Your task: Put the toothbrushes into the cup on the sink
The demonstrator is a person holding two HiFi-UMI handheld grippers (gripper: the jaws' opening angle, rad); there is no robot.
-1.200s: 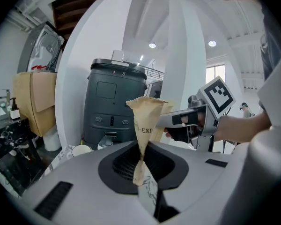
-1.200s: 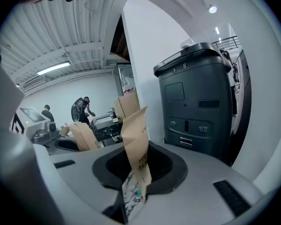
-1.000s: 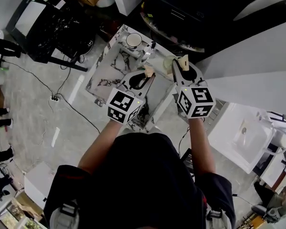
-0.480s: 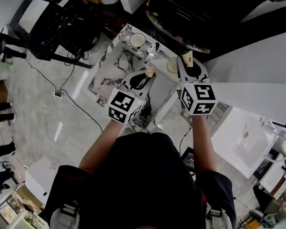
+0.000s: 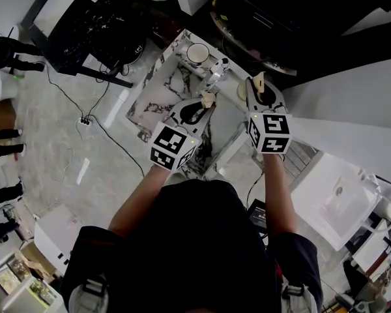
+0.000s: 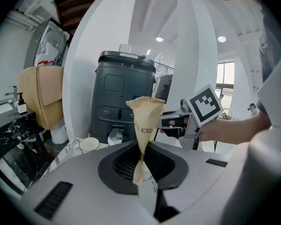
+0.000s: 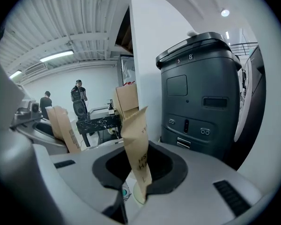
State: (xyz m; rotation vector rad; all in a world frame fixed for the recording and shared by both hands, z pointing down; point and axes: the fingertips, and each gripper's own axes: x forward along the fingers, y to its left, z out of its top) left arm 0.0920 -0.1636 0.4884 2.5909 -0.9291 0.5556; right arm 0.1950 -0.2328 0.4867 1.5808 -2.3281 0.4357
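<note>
Grey speckled floor fills the left of the head view. At upper centre sits the white, black-veined marble sink counter, with one round white cup at its far edge, empty as far as can be seen. Just right of the cup and lower in frame, the left gripper has kept its place over the counter. Its jaws are nearly together, pinching the lower end of a brown paper-wrapped toothbrush that stands up from them. One chrome tap stands just beyond it. Further right, the right gripper looks smaller than a second ago, so it has sunk toward the counter's right end, beside a pale round disc. Its jaws are likewise clamped on a second paper-wrapped toothbrush. That descent probably brings the right brush down to working height, but the cup lies up and left of both brushes, so neither is delivered yet. In all there are two grippers, two wrapped toothbrushes, one cup, one tap and one disc.
</note>
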